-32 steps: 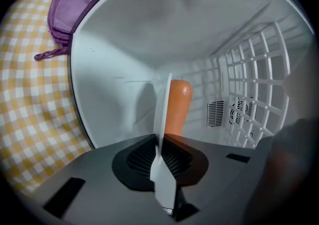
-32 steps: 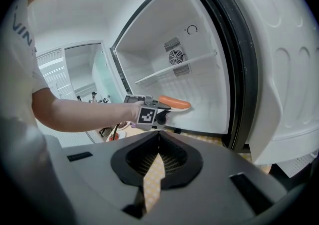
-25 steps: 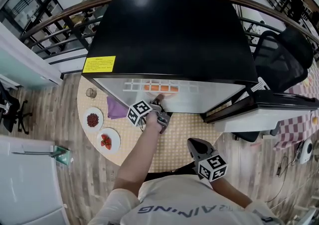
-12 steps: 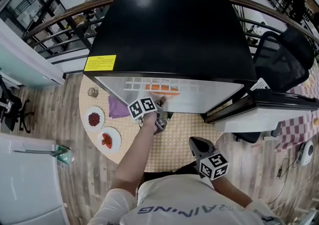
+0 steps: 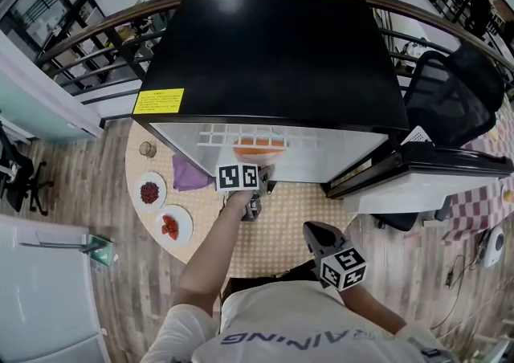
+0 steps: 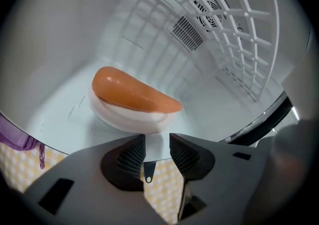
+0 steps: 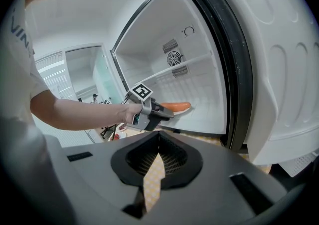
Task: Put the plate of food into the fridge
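Observation:
A white plate (image 6: 127,117) with an orange piece of food (image 6: 133,92) rests on the floor of the open fridge (image 5: 273,56), just inside its front edge. My left gripper (image 6: 157,147) sits right in front of the plate. Its jaws are opening, with nothing between them and no contact with the rim. In the head view the plate (image 5: 259,145) shows under the white wire shelf, with the left gripper (image 5: 253,194) below it. The right gripper view shows the plate (image 7: 177,106) from the side. My right gripper (image 7: 158,137) is shut and empty, held back near my body.
The fridge door (image 5: 426,173) stands open to the right. On the round table at the left are a plate of red food (image 5: 150,191), another plate (image 5: 173,225), a purple cloth (image 5: 187,174) and a small glass (image 5: 146,148). A black chair (image 5: 458,88) stands behind the door.
The left gripper has let go of the plate and its jaws have spread. The plate now rests inside the fridge. The right gripper has stayed put.

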`<state>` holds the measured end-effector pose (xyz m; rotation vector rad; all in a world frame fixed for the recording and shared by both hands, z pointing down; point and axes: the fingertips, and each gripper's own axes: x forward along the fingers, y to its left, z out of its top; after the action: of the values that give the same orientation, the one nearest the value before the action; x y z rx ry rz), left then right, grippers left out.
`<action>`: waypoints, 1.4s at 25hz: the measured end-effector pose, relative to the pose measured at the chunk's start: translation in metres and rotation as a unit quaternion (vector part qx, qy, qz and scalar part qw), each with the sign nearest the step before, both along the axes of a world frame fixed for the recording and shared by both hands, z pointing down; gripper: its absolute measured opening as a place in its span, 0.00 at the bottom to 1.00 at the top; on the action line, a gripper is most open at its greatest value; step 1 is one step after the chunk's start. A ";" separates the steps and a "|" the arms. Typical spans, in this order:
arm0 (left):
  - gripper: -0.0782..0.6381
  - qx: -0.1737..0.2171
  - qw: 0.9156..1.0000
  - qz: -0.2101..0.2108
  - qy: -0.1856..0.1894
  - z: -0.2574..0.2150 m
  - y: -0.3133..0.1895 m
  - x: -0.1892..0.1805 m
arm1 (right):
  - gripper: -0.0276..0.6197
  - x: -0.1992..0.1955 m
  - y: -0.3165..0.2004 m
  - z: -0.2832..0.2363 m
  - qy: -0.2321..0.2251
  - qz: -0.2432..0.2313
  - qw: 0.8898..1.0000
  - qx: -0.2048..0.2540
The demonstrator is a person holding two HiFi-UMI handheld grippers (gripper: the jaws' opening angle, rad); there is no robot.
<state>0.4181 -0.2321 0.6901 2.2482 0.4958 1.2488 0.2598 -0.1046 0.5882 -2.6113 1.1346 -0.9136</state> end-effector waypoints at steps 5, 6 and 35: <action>0.15 -0.002 1.000 -0.014 0.002 -0.004 -0.008 -0.001 | 0.08 0.003 0.004 0.000 0.001 0.003 1.000 -0.001; 0.14 -0.001 1.000 -0.014 0.006 -0.007 -0.009 -0.002 | 0.08 0.004 0.005 0.000 0.002 0.003 1.000 0.000; 0.12 0.115 0.931 -0.051 0.344 -0.201 -0.103 -0.161 | 0.08 0.028 -0.038 -0.072 0.094 0.053 0.994 0.002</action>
<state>0.2569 -0.3350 0.4892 2.8550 0.4823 0.4451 0.2876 -0.1422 0.5160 -2.7708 1.0237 -0.6553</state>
